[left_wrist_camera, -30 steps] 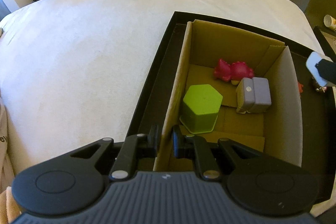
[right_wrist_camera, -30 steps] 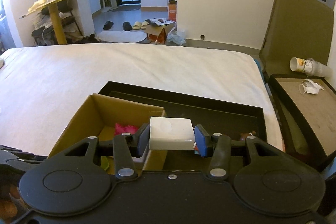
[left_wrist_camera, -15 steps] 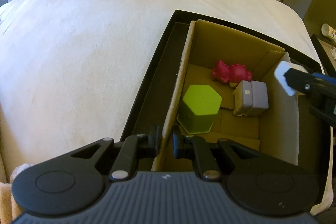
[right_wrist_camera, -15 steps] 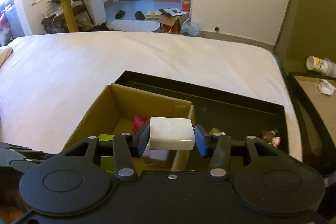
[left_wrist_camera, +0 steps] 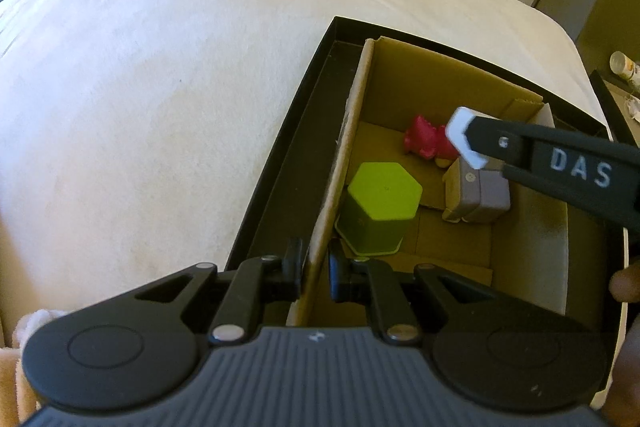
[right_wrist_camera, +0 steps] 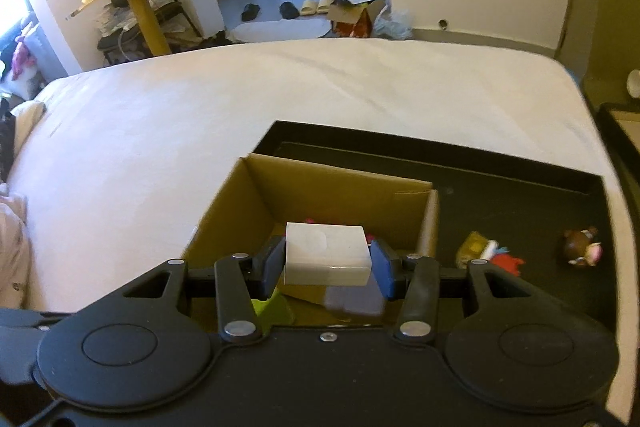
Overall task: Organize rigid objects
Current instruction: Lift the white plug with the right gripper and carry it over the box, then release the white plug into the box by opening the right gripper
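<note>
A white rectangular block (right_wrist_camera: 326,254) is held between the pads of the right gripper (right_wrist_camera: 327,259), pinched across its short ends and carried over the open cardboard box (left_wrist_camera: 404,75). Judged from its crisp edges and matte faces, the block is taken to be stiff and light, with smooth sides that could slip; a hold across two flat, parallel faces, as seen here, is judged the soundest. The left gripper (left_wrist_camera: 314,269) is closed on the box's left wall, which is clamped between its fingers at the 6 o'clock edge of the left wrist view, so the box is steadied.

Inside the box, a lime-green hexagonal container (left_wrist_camera: 380,207) is seen near the held wall, a pink toy figure (left_wrist_camera: 424,141) toward 12 o'clock, and a grey-lilac boxy object (left_wrist_camera: 478,193) at 3 o'clock of the green one. The box stands in a shallow black tray (right_wrist_camera: 520,195) on the white bed (left_wrist_camera: 160,87). On the tray floor outside the box, a yellow-and-red toy (right_wrist_camera: 486,251) and a small brown figurine (right_wrist_camera: 580,247) are left lying, well apart from the box wall.
</note>
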